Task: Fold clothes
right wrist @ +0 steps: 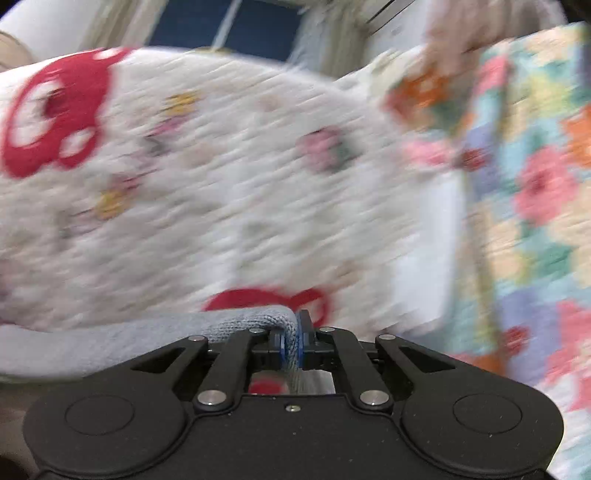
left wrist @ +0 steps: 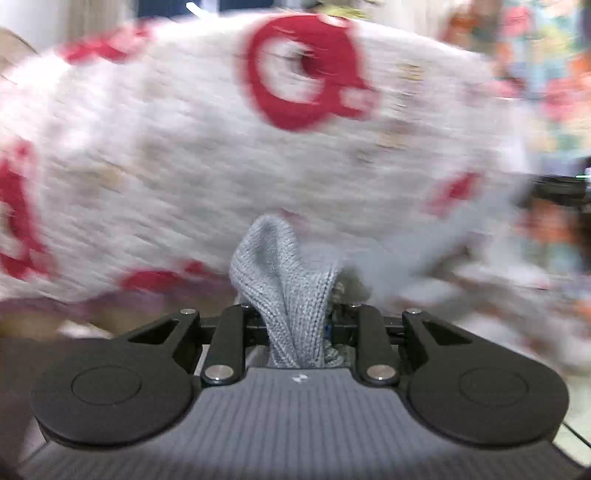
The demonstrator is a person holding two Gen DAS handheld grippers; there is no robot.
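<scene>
One knitted sweater (left wrist: pixel 229 155) fills both views, white with red ring-shaped patterns and small faded flower marks, and it has a grey ribbed edge (left wrist: pixel 291 295). It hangs in the air spread between the two grippers, blurred across most of its surface. In the left wrist view the left gripper (left wrist: pixel 295 332) is closed on a bunched fold of the grey edge, which stands up between its black fingers and rises into the white cloth above. In the right wrist view the right gripper (right wrist: pixel 293 343) is clamped tight on the grey edge (right wrist: pixel 255 319) too, the knit pinched flat between blue pads (right wrist: pixel 283 345), with the grey band trailing off to the left below the white body of the sweater (right wrist: pixel 221 184). Behind the sweater on the right hangs a bright patchwork cloth (right wrist: pixel 532 192) with pink, orange and green flower squares. Above, a dark blue window (right wrist: pixel 229 27) shows between pale curtains (right wrist: pixel 332 37).
</scene>
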